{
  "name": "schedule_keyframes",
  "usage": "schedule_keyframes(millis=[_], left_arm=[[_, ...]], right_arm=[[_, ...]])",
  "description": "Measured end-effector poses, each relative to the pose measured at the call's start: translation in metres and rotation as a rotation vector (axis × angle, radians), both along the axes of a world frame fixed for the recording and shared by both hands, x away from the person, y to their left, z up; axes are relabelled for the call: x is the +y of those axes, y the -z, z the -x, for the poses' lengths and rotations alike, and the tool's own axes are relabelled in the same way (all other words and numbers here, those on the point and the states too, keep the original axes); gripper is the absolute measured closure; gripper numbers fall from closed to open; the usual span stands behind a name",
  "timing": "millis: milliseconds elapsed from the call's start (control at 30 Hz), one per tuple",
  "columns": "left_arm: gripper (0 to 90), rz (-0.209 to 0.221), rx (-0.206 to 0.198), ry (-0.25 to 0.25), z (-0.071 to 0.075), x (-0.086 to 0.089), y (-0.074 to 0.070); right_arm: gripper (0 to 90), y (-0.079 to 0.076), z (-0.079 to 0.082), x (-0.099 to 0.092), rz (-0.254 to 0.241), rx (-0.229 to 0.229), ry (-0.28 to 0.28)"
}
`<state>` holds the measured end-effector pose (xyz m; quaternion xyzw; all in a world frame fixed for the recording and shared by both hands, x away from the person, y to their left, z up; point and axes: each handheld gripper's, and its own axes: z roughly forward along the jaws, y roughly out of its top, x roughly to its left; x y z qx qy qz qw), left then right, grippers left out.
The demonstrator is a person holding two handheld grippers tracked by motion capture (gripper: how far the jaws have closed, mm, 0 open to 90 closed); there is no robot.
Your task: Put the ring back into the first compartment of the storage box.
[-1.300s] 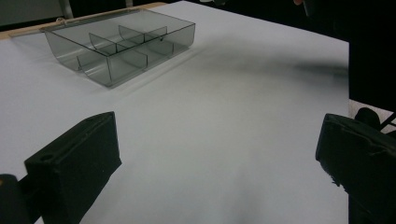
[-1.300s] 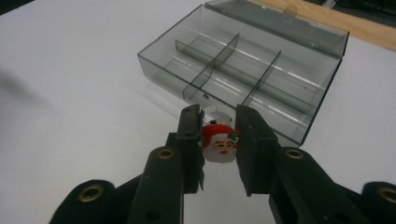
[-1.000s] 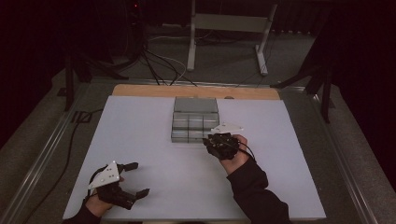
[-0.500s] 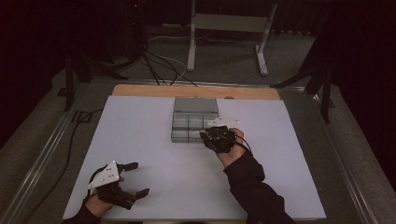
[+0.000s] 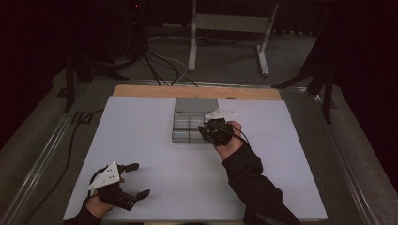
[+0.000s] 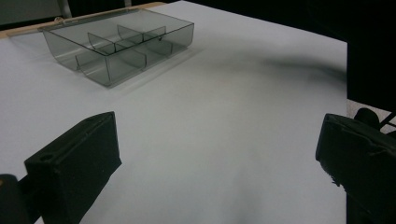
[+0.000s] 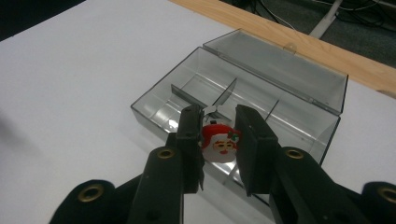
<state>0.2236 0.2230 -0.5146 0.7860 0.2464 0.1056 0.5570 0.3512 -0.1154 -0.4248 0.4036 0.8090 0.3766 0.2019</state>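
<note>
At the near left of the white table (image 5: 141,140), the left gripper (image 5: 133,180) rests low in the person's hand with its jaws spread wide and nothing between them; in the left gripper view the two black jaws stand far apart over bare tabletop. It takes no part in the work at this moment.

Farther in, near the table's middle, the right gripper (image 7: 218,140) holds a small Santa-face figure (image 7: 218,142), red hat and white beard, pinched between its jaws, which are drawn in narrow on it. In the high view this right gripper (image 5: 211,133) sits at the near right corner of the clear plastic organizer box (image 5: 190,124). In the right gripper view the figure hangs just above the box's near wall, over one of the near compartments.

The box lies open, its lid (image 7: 280,60) folded back flat toward the far wooden edge (image 7: 289,37) of the table, and thin dividers split the inside into several compartments, which look empty.

The step in hand appears to be carrying the figure to a compartment. The next move likely calls for lowering it clear of the dividers and the near wall, then parting the jaws so that it drops inside one compartment rather than across a divider.
</note>
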Motion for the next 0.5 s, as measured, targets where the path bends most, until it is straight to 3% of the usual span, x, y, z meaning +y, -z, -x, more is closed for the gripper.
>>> schedule_keyframes(millis=[500], left_arm=[[0.5, -0.003, -0.003, 0.003, 0.000, 0.000, 0.000]], right_arm=[[71.7, -0.008, -0.017, 0.014, 0.007, -0.013, -0.009]])
